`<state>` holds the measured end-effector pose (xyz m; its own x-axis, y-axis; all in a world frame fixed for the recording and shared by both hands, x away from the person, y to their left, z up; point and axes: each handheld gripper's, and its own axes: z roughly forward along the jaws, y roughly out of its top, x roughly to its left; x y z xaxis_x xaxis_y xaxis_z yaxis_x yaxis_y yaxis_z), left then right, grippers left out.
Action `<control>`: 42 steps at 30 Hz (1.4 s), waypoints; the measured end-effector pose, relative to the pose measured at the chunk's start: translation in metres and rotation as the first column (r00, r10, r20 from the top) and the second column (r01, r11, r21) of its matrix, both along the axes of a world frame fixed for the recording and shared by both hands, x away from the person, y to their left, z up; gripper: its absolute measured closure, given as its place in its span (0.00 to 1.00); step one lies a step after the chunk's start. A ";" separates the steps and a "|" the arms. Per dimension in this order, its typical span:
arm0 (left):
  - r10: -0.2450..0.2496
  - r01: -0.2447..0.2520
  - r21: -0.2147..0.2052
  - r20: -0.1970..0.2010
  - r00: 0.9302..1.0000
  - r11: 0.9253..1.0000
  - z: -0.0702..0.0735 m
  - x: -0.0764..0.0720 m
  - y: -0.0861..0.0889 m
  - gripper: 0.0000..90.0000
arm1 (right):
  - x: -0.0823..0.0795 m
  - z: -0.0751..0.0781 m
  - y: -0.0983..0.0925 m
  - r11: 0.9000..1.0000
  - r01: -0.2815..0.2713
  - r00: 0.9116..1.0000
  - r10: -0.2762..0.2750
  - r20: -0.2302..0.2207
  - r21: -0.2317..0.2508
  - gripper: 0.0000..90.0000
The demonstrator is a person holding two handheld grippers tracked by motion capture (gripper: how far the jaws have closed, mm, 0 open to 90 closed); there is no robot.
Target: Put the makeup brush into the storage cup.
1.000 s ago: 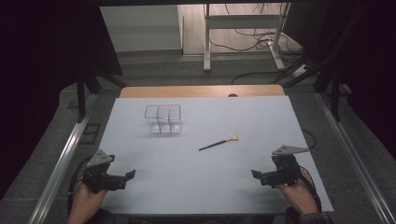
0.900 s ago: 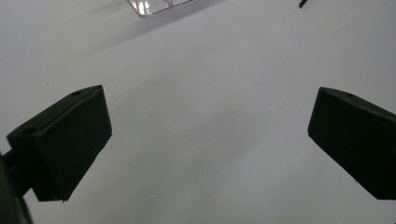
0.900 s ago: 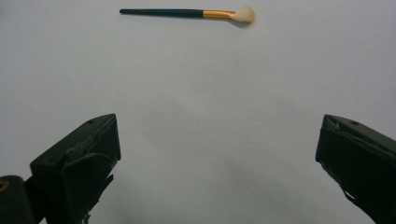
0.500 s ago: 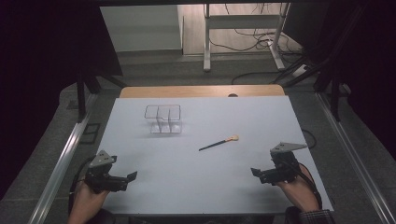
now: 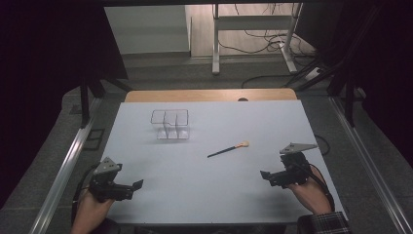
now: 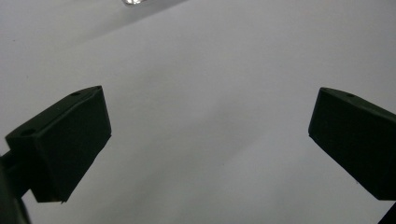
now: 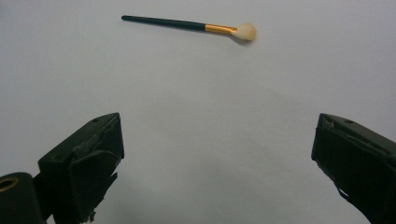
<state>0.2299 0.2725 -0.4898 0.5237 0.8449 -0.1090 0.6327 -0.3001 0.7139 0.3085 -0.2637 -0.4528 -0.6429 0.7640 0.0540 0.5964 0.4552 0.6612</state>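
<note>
Black-handled brush (image 7: pixel 187 24) lies ahead of the wide-open right hand-held gripper (image 5: pixel 276 176); I'd approach square across the handle. Left hand-held gripper (image 5: pixel 127 188) waits, jaws spread.

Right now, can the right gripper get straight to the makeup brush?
Probably yes. The right gripper is open, and bare white table lies between it and the makeup brush, which lies flat ahead of its jaws with nothing around it.

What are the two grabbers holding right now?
Nothing. The left gripper and the right gripper both have their jaws wide open over the bare white table. The little brush lies on the table, untouched, ahead of the right one.
</note>
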 end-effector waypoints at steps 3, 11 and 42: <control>-0.009 0.009 0.001 0.000 1.000 1.000 0.000 0.000 -0.001 0.00 | 0.003 0.003 0.000 1.000 -0.005 1.000 0.005 0.009 -0.013 0.03; -0.004 0.004 0.003 -0.008 1.000 1.000 -0.001 0.001 -0.001 0.01 | 0.012 0.005 0.003 1.000 0.003 1.000 -0.003 0.002 -0.026 0.03; 0.057 -0.056 0.053 -0.020 0.998 0.997 0.001 0.002 0.000 0.00 | 0.051 0.008 0.020 0.993 -0.019 0.999 0.015 -0.039 -0.117 0.01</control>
